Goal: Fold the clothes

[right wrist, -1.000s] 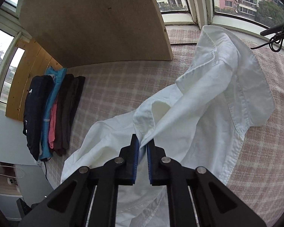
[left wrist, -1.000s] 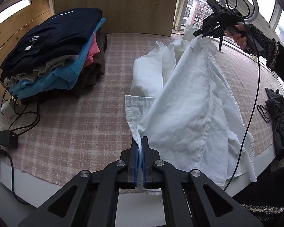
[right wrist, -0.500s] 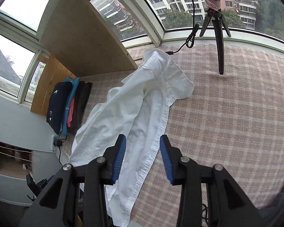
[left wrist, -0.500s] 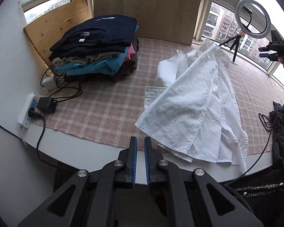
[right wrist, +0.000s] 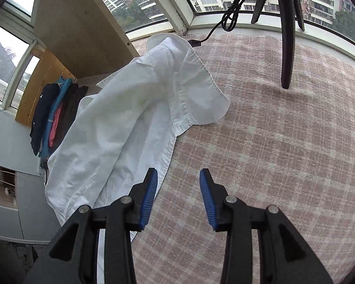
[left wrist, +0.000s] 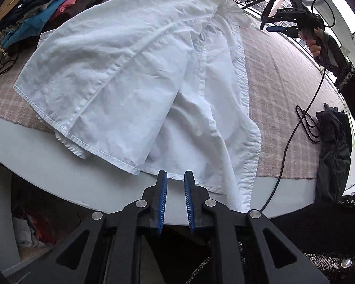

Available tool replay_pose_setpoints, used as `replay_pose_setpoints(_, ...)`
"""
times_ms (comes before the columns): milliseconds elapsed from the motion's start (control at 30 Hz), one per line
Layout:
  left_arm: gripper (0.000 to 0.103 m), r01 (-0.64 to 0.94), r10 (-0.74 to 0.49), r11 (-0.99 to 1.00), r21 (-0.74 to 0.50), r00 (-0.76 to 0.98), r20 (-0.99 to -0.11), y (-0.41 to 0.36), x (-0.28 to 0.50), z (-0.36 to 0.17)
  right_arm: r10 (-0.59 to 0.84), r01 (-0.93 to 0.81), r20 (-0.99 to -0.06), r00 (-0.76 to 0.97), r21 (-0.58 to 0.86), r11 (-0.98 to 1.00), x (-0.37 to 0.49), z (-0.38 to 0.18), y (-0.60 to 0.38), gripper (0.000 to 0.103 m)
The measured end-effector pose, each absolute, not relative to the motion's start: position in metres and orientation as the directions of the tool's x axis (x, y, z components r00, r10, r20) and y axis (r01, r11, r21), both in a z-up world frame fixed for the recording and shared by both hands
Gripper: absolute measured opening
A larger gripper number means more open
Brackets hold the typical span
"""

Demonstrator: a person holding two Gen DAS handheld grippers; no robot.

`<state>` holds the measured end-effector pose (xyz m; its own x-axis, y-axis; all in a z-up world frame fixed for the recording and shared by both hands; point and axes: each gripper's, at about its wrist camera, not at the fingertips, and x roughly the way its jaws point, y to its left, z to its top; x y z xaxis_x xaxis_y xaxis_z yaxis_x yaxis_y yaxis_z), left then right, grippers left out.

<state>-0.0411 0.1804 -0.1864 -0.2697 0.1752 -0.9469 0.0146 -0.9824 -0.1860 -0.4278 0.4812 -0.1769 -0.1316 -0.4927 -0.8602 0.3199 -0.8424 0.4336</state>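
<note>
A white shirt [left wrist: 135, 71] lies crumpled on the pink checked cloth [left wrist: 284, 94], its hem hanging over the table's near edge. My left gripper [left wrist: 175, 177] hovers just short of that hem. Its jaws are opening, a narrow gap apart, with nothing between them. In the right wrist view the shirt [right wrist: 120, 127] stretches away to the left, collar at the far end. My right gripper [right wrist: 178, 177] stands open over the checked cloth [right wrist: 272, 142]; its left finger overlaps the shirt's button edge and nothing is gripped. The right gripper [left wrist: 272, 24] also shows at the far right, held by a hand.
A stack of folded clothes [left wrist: 47, 7] sits at the far left [right wrist: 52, 123]. A tripod leg [right wrist: 287, 35] stands on the cloth by the window. A black cable [left wrist: 295, 130] and a dark garment [left wrist: 333, 153] lie at the table's right edge. A wooden board [right wrist: 82, 23] leans behind.
Both grippers have let go of the shirt, which has dropped flat on the cloth. The left gripper moved along the near edge to the hem. The right gripper opened and came lower.
</note>
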Motion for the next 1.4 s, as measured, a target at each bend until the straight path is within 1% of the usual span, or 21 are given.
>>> replay_pose_setpoints(100,0.017,0.04,0.136,-0.988,-0.151,-0.254,-0.957,0.19,-0.045,-0.192,-0.449,0.339,-0.883,-0.137,0.384,-0.859,-0.44,-0.2,0.467,0.037)
replay_pose_setpoints(167,0.018,0.05,0.133,-0.987,-0.15,-0.244,-0.961,0.192,-0.047,-0.195,-0.42,0.348,-0.896,-0.146,0.351,-0.869,-0.449,-0.211,0.462,0.037)
replay_pose_setpoints(267,0.018,0.065,0.107,-0.99,-0.124,-0.219,-0.97,0.196,-0.052,-0.199,-0.469,0.342,-0.873,-0.137,0.403,-0.849,-0.459,-0.221,0.46,0.037)
replay_pose_setpoints(367,0.018,0.063,0.094,-0.992,-0.11,-0.209,-0.973,0.196,-0.054,-0.199,-0.54,0.348,-0.837,-0.089,0.482,-0.804,-0.461,-0.23,0.453,0.037)
replay_pose_setpoints(400,0.018,0.069,0.089,-0.992,-0.106,-0.212,-0.973,0.195,-0.053,-0.199,-0.544,0.357,-0.835,-0.082,0.485,-0.798,-0.461,-0.232,0.449,0.037)
replay_pose_setpoints(467,0.018,0.088,0.088,-0.99,-0.109,-0.213,-0.973,0.19,-0.053,-0.199,-0.536,0.378,-0.838,-0.101,0.466,-0.8,-0.46,-0.233,0.442,0.038)
replay_pose_setpoints(567,0.018,0.161,0.072,-0.981,-0.11,-0.223,-0.972,0.182,-0.052,-0.199,-0.523,0.426,-0.842,-0.137,0.426,-0.798,-0.458,-0.231,0.432,0.038)
replay_pose_setpoints(700,0.018,0.163,0.08,-0.979,-0.119,-0.228,-0.97,0.177,-0.053,-0.2,-0.483,0.539,-0.853,-0.196,0.318,-0.78,-0.445,-0.228,0.419,0.038)
replay_pose_setpoints(733,0.018,0.159,0.075,-0.981,-0.112,-0.22,-0.972,0.177,-0.054,-0.202,-0.479,0.558,-0.854,-0.205,0.3,-0.774,-0.442,-0.228,0.417,0.036)
replay_pose_setpoints(800,0.018,0.159,0.063,-0.983,-0.096,-0.204,-0.977,0.177,-0.056,-0.207,-0.479,0.563,-0.855,-0.198,0.301,-0.77,-0.44,-0.229,0.418,0.017)
replay_pose_setpoints(833,0.018,0.158,0.06,-0.983,-0.092,-0.196,-0.979,0.177,-0.056,-0.21,-0.486,0.554,-0.856,-0.178,0.321,-0.768,-0.44,-0.231,0.42,0.004)
replay_pose_setpoints(900,0.018,0.155,0.06,-0.984,-0.089,-0.181,-0.982,0.176,-0.054,-0.213,-0.511,0.543,-0.846,-0.154,0.36,-0.759,-0.44,-0.231,0.425,0.003)
replay_pose_setpoints(1067,0.018,0.169,0.058,-0.982,-0.087,-0.167,-0.984,0.173,-0.05,-0.215,-0.505,0.57,-0.827,-0.246,0.297,-0.766,-0.437,-0.198,0.449,0.001)
replay_pose_setpoints(1167,0.019,0.196,0.066,-0.976,-0.101,-0.175,-0.982,0.169,-0.046,-0.21,-0.509,0.528,-0.814,-0.278,0.313,-0.789,-0.445,-0.187,0.471,0.001)
replay_pose_setpoints(1233,0.025,0.209,0.079,-0.971,-0.119,-0.19,-0.979,0.17,-0.044,-0.206,-0.456,0.534,-0.846,-0.277,0.259,-0.805,-0.444,-0.195,0.468,0.001)
replay_pose_setpoints(1300,0.027,0.214,0.092,-0.968,-0.134,-0.197,-0.976,0.173,-0.044,-0.203,-0.409,0.532,-0.866,-0.289,0.21,-0.821,-0.442,-0.204,0.46,0.001)
replay_pose_setpoints(1333,0.03,0.215,0.097,-0.967,-0.14,-0.198,-0.975,0.175,-0.046,-0.203,-0.386,0.529,-0.874,-0.296,0.186,-0.828,-0.441,-0.209,0.456,0.001)
replay_pose_setpoints(1400,0.032,0.214,0.107,-0.965,-0.15,-0.2,-0.974,0.179,-0.049,-0.206,-0.392,0.518,-0.872,-0.294,0.2,-0.832,-0.444,-0.211,0.454,0.001)
